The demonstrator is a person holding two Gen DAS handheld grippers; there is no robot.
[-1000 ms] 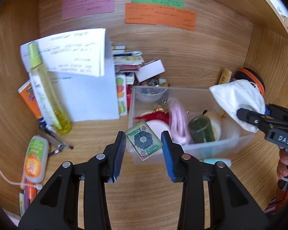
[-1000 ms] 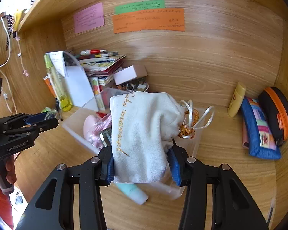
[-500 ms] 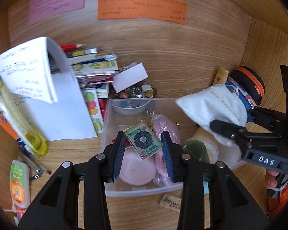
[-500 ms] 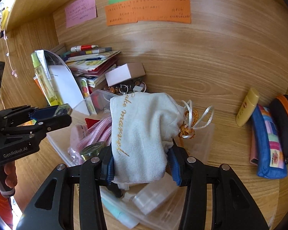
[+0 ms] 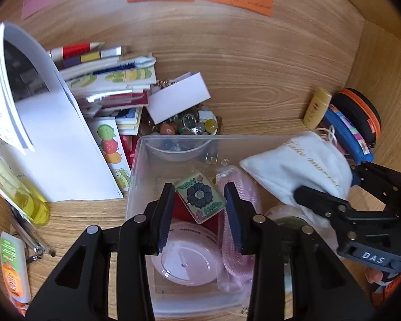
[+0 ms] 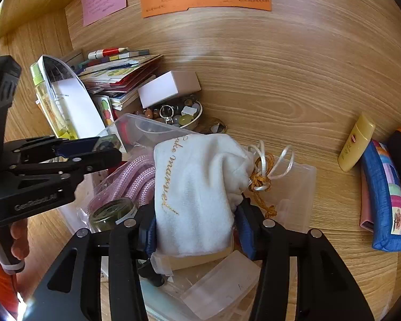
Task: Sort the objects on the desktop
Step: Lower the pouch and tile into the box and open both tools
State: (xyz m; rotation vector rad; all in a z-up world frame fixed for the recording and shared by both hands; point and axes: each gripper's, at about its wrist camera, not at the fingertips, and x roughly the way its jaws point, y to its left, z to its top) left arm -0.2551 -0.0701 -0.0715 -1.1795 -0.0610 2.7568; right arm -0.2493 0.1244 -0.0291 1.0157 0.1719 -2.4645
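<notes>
My left gripper [image 5: 199,196] is shut on a small green tile with a dark flower [image 5: 200,195] and holds it over the clear plastic bin [image 5: 136,165]. My right gripper [image 6: 197,214] is shut on a white drawstring pouch with gold lettering [image 6: 195,187] and holds it over the right part of the same bin [image 6: 302,184]. The pouch also shows in the left wrist view [image 5: 299,165]. In the bin lie a pink lid [image 5: 187,256], a pink braided cord [image 5: 235,240] and a dark green jar [image 6: 112,210].
A stack of booklets [image 5: 109,80], a white folded sheet [image 5: 53,144], a yellow bottle [image 5: 21,198] and a bowl of beads [image 5: 187,125] stand left and behind. A yellow tube [image 6: 355,141], a blue pouch [image 6: 385,195] and an orange-rimmed case [image 5: 358,117] lie right.
Both grippers have moved forward and down over the bin, each still holding its object. The tile now hangs inside the bin's outline; the pouch has sunk lower over its right side.
</notes>
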